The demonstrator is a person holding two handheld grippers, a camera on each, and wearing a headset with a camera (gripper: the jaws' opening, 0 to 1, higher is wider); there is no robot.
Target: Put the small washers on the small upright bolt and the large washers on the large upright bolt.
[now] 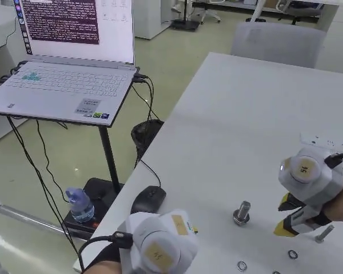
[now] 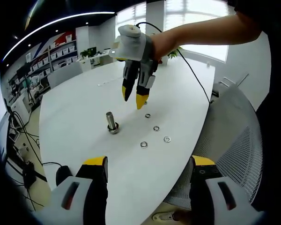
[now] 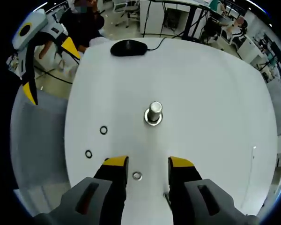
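I have the right gripper (image 3: 149, 162) poised low over the tabletop (image 3: 210, 93), jaws parted and holding nothing, with one washer (image 3: 137, 176) lying flat between them; the left gripper (image 2: 150, 161) is spread wide and empty too, over the near edge of the tabletop. The large bolt (image 3: 153, 113) stands upright just beyond that washer, in from the near edge; the small bolt (image 1: 324, 233) sits further right along the near edge, just beside the right gripper, and looks tilted in the head view, though I can't be sure; the other washers (image 2: 156, 128) lie scattered by the near edge, apart from one another.

My read is that the pick is the step in hand, and no washer is on either bolt yet. To do it well I'd centre the jaws across the washer before closing, since a thin flat ring will likely skate away if caught off-centre; I'd come down until the tips meet the tabletop, then close gently. I can't tell this washer's size from here, so I'd compare it with the others before choosing a bolt, then lower it straight down over the shank.
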